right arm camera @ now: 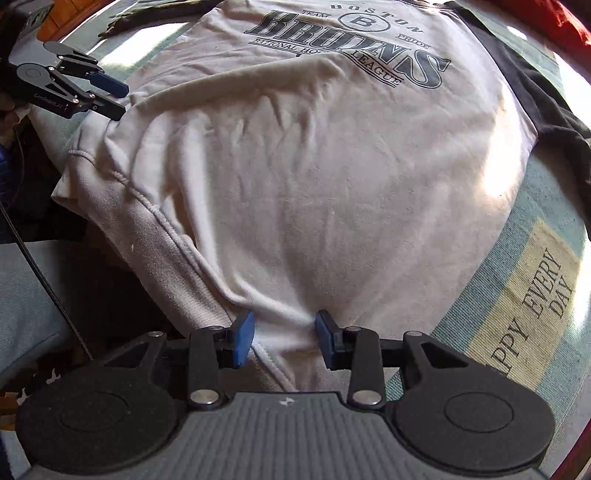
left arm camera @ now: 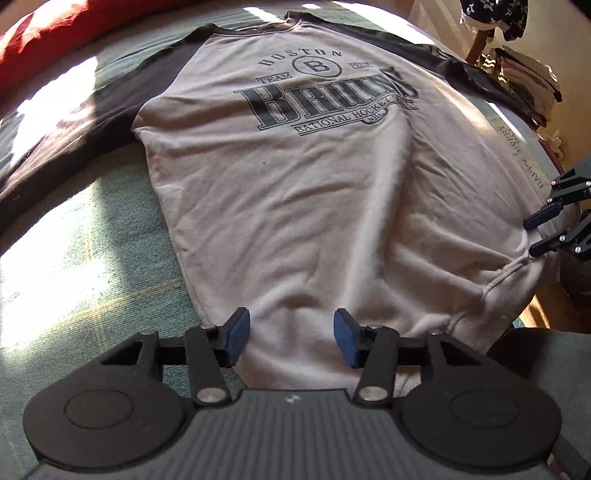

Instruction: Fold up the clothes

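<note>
A white long-sleeved shirt point(left arm camera: 295, 192) with dark sleeves lies spread face up on a green woven blanket point(left arm camera: 92, 266), its printed chest lettering "Boston Bruins" readable in both wrist views. The collar lies at the far end and the hem hangs over the near edge of the blanket. The cloth is wrinkled, with a long crease running down the middle of the body and a bunched fold along the hem. The left hand-held gripper point(left arm camera: 291, 338) hovers over the hem near the shirt's left corner; its blue pads point(left arm camera: 236, 338) stand partly apart with only flat cloth below them, and nothing is pinched between them. The right hand-held gripper point(right arm camera: 284, 338) is at the other hem corner, its blue pads point(right arm camera: 243, 338) a moderate way apart with a raised pucker of white cloth between them; whether the pads press on that cloth cannot be told. Each gripper shows at the edge of the other's view, jaws parted. A cream label point(right arm camera: 532, 306) sewn on the blanket beside the shirt's right side reads "happy every day". A red cloth point(left arm camera: 48, 33) lies beyond the dark sleeve at the far left, and a stack of folded clothes point(left arm camera: 524, 77) sits off the blanket at the far right. Bright patches of sunlight fall across the blanket and the sleeves.
</note>
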`<state>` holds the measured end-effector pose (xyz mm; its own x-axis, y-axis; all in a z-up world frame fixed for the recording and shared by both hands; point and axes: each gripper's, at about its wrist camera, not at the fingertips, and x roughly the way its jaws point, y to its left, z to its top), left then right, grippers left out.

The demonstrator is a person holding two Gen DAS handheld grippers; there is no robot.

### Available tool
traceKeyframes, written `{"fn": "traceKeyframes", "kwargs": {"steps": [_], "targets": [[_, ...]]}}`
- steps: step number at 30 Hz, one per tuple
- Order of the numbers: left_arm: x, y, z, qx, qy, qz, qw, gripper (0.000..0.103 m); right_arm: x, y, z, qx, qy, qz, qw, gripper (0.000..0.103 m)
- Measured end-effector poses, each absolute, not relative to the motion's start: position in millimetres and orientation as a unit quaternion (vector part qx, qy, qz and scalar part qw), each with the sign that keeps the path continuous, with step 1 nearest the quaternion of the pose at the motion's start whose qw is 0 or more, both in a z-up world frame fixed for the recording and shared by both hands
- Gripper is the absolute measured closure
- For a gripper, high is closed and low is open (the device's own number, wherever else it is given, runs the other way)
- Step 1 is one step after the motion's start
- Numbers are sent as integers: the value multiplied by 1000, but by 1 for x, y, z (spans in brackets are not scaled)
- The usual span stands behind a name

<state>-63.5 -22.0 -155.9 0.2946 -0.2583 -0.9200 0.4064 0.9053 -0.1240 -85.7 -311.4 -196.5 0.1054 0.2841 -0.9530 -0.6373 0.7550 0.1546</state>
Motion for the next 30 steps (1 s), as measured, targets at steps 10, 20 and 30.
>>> {"fn": "traceKeyframes", "kwargs": {"steps": [10,20,30], "targets": [[-128,0,-170,-102,644,-104,751,56,-73,-302,-195,-169,579,339,722,54],[-142,22,-216,-300,660,-41,687,98,-69,-290,-181,-203,554,392,706,54],[-148,-5,-159,-47,670,-142,727,79,-122,-248,-172,-316,454,533,641,54]]}}
